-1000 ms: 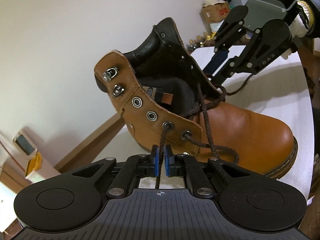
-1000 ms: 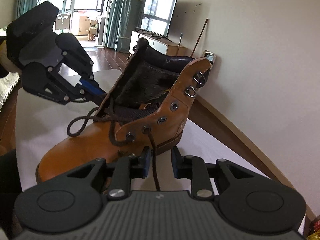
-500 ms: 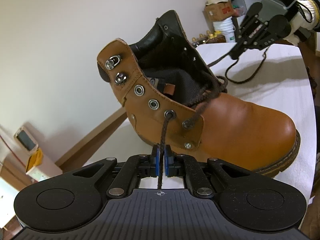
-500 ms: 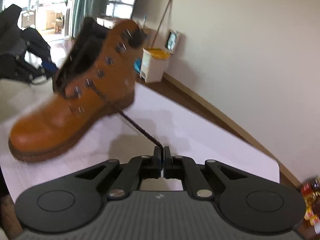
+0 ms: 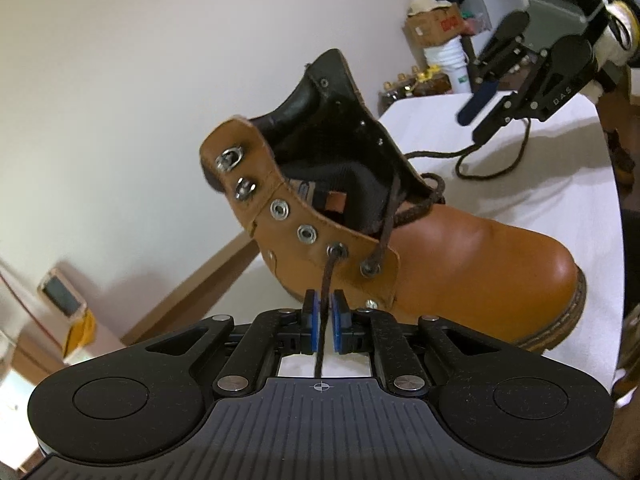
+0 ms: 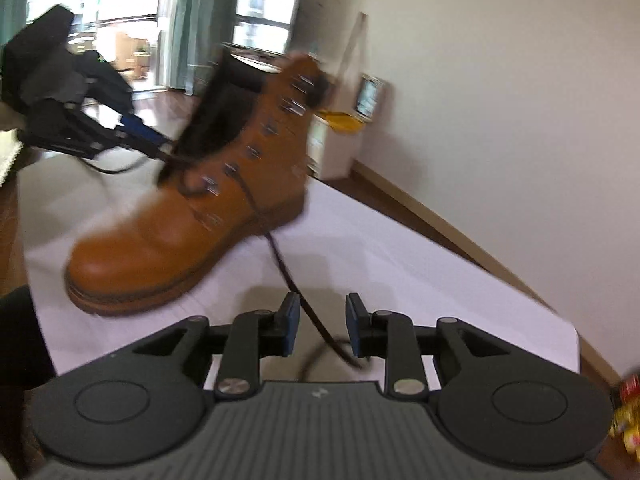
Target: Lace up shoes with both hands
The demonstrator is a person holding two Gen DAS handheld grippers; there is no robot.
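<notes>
A tan leather boot [image 5: 460, 264] with metal eyelets stands on a white table [image 5: 552, 184]; it also shows, blurred, in the right wrist view [image 6: 192, 232]. A dark brown lace [image 5: 326, 292] runs from a lower eyelet between the pads of my left gripper [image 5: 325, 322], whose jaws stand slightly apart around it. My right gripper [image 6: 322, 326] is open, with the other lace end [image 6: 288, 276] lying slack between its fingers. The right gripper also shows far off in the left wrist view [image 5: 480, 116], open.
A pale wall stands behind the boot. A small white bin with a yellow bag [image 6: 340, 140] stands on the floor by the wall. Boxes and a white bucket [image 5: 444, 60] stand beyond the table's far end. The table edge [image 6: 440, 256] runs near the wall.
My right gripper has opened and let the lace go slack, and it has come nearer the boot. My left gripper's pads have parted slightly around their lace.
</notes>
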